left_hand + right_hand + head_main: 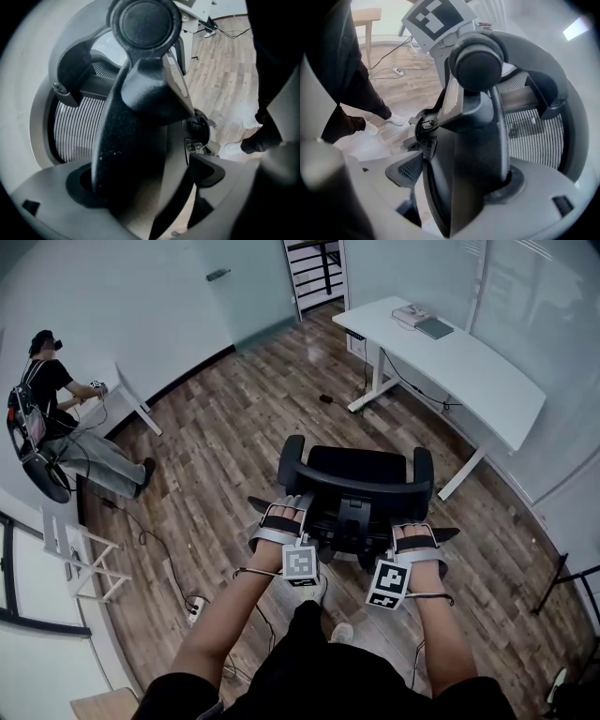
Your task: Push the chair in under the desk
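Note:
A black office chair [356, 474] stands on the wood floor, its seat facing the white desk [469, 362] at the upper right, with open floor between them. I stand behind it. My left gripper [281, 514] is at the left side of the backrest's top and my right gripper [417, 535] at the right side. In the left gripper view the black back frame [136, 140] fills the gap of the left gripper [140, 187], mesh [75, 126] behind it. The right gripper [459, 187] holds the frame [464, 150] the same way, its pad [410, 171] against it.
Books [422, 320] lie on the desk's far end, and a cable [412, 390] hangs under it. A person [56, 399] sits at another white table [127, 395] on the left. A power strip [195, 607] with cords lies by my feet. A white rack [80, 559] stands at the left wall.

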Demonstrator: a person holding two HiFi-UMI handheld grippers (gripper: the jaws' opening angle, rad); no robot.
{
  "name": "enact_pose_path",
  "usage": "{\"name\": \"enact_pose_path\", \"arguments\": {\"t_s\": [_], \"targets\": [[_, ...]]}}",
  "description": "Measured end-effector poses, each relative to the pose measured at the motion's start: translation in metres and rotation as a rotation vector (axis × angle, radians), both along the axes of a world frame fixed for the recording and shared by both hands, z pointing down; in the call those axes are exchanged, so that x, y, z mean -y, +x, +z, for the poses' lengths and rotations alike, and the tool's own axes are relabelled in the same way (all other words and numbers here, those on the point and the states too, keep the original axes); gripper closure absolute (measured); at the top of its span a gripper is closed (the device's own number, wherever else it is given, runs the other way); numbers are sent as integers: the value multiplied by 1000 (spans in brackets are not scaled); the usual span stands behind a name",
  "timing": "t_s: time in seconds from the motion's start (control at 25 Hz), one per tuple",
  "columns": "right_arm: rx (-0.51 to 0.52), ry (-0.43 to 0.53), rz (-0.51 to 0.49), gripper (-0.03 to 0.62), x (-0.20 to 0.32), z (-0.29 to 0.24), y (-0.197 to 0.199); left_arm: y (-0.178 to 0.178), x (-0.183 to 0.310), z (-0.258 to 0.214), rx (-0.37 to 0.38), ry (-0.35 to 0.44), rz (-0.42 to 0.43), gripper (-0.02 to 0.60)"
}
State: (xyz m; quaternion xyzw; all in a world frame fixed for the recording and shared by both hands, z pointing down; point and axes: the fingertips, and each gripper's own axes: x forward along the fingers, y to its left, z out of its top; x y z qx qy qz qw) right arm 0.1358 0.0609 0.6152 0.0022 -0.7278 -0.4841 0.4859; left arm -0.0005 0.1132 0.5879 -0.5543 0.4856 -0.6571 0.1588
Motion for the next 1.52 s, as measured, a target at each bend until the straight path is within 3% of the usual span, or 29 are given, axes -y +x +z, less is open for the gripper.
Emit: {"name": "enact_pose_path", "arguments": {"t_s": [0.28, 0.68, 0.84, 1.2, 1.36, 1.52], "targets": [[-29, -42, 21, 175, 19, 4, -17, -22, 25, 1, 6, 3, 17, 52], [-22, -16, 82, 175, 43, 2, -27, -34, 58, -2, 7, 38, 76, 52], [30, 79, 109, 176, 75, -5, -33, -37, 82, 1, -2, -2, 98, 54], [63, 79, 143, 197, 131, 2, -44, -48, 140, 18, -17, -103, 150, 54], [81, 81, 155, 198, 150, 0, -56, -59, 164, 19, -20, -113, 178, 54], [70, 74, 206, 214, 159, 1, -56, -62, 181, 17, -17, -68, 213, 54]]}}
